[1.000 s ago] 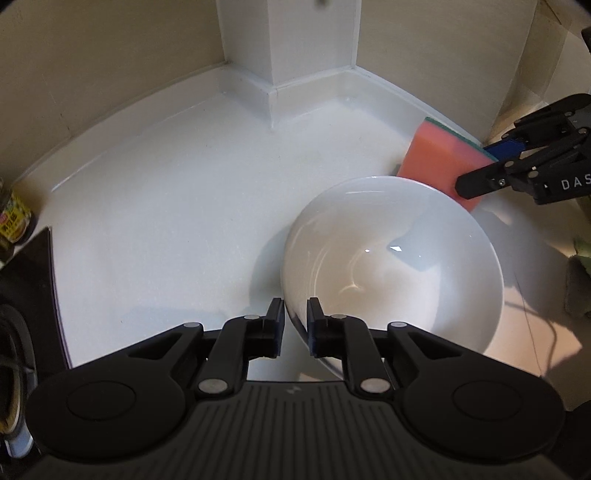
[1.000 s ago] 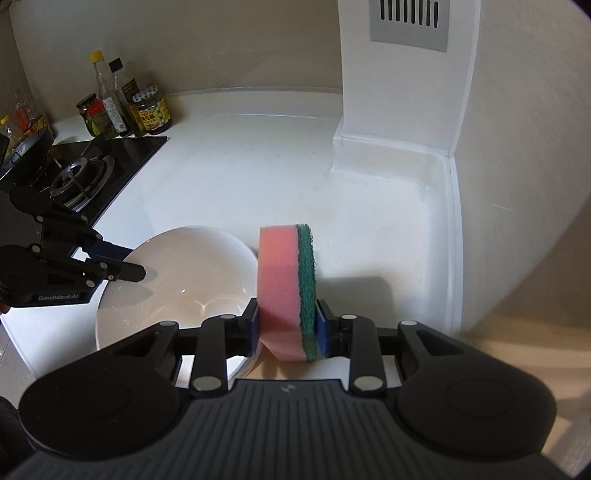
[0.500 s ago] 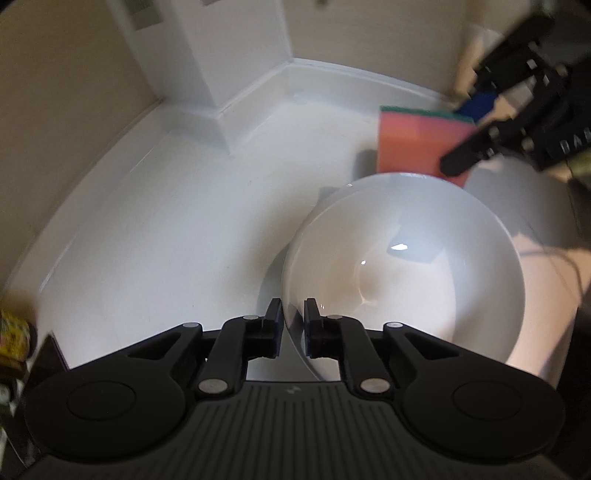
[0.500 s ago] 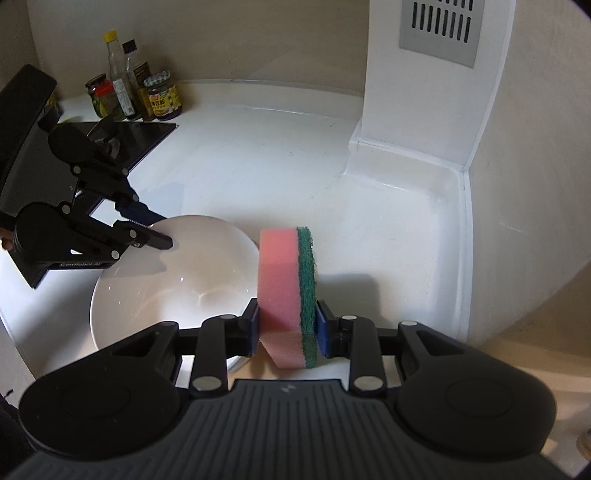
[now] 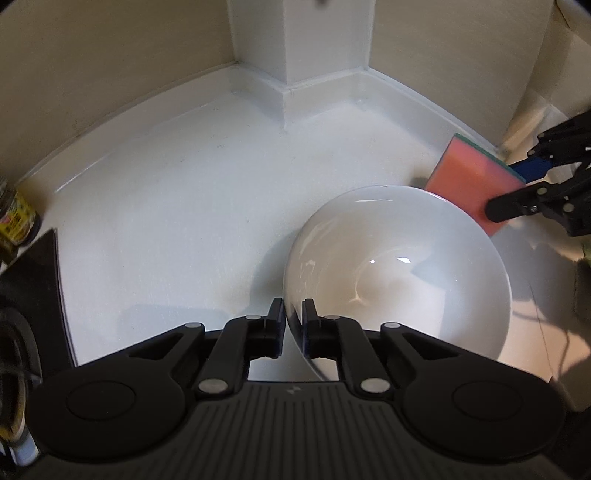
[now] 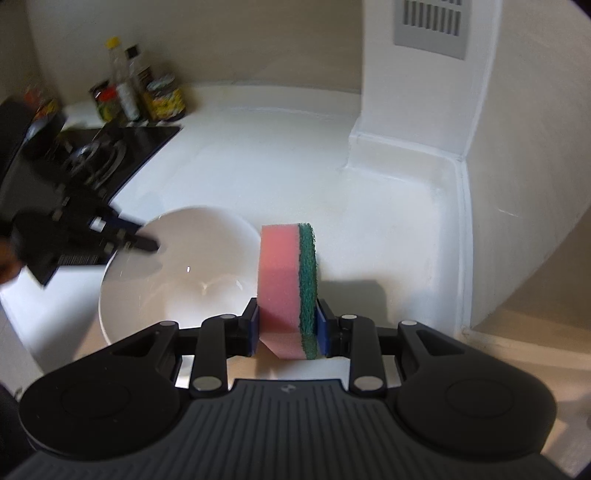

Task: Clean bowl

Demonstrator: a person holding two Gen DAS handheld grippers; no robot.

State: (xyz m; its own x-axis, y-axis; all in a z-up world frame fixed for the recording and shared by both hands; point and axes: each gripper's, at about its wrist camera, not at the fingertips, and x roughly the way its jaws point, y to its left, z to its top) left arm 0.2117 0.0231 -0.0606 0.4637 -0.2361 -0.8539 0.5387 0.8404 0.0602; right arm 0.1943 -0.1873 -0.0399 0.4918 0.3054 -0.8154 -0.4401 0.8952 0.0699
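Note:
A white bowl [image 5: 399, 266] stands upright on the white counter [image 5: 177, 206]. My left gripper [image 5: 293, 321] straddles its near rim; the jaws are closing, with the thin rim pinched between the pads. In the right wrist view the same bowl [image 6: 177, 280] lies low and left, with the blurred left gripper [image 6: 147, 243] at its far-left edge. My right gripper [image 6: 288, 325] is shut on a pink sponge [image 6: 280, 273] with a green scouring side, held on edge just right of the bowl. From the left wrist, the sponge [image 5: 469, 177] and right gripper [image 5: 513, 190] sit beyond the bowl's far-right rim.
Jars and bottles [image 6: 147, 96] cluster at the back left beside a black gas stove [image 6: 103, 155]. One jar [image 5: 14, 221] shows at the left edge. A white pillar [image 5: 321, 44] with a grey vent [image 6: 432, 26] juts from the back wall; walls enclose the counter's right side.
The left jaws have narrowed onto the bowl's near rim. The right gripper still holds the sponge beside the bowl, and the bowl has stayed in place.

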